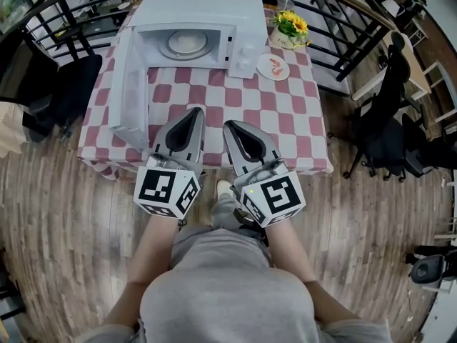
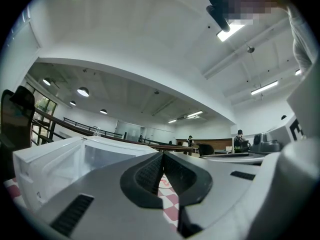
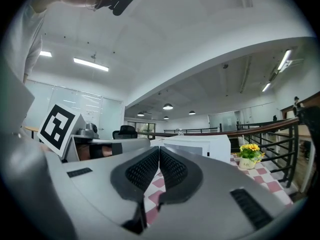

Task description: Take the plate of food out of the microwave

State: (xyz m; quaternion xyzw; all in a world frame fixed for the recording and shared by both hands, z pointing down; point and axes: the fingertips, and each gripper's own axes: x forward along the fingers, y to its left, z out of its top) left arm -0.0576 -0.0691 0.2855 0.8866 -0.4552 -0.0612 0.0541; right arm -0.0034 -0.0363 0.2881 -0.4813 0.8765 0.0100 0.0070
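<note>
Food on the plate [image 1: 187, 45] could not be made out: only a round pale disc was seen inside the microwave [image 1: 243, 20], and whether anything lay on it could not be told. The plate was set in the middle of the microwave's open chamber, flat on its floor. In both gripper views the plate was hidden, the lower half of each being filled by the gripper's own grey body. The microwave's far side was cut off by the top edge of the head view.

One door [image 1: 132, 91] was swung fully open from the microwave's left side, towards the person. One small dish [image 1: 272, 67] was placed just in front of the microwave's right corner; red-orange marks were seen on it, but whether food or pattern could not be judged. One pot of yellow flowers [image 1: 291, 26] was stood just to the right of the microwave. All were carried by one table [image 1: 285, 120] under a red and white checked cloth.

Two grippers were held side by side in front of the microwave, well apart from it, at the table's near edge. The left gripper [image 1: 194, 113] was seen with its jaws pressed together and nothing between them. The right gripper [image 1: 228, 125] was likewise closed on nothing.
</note>
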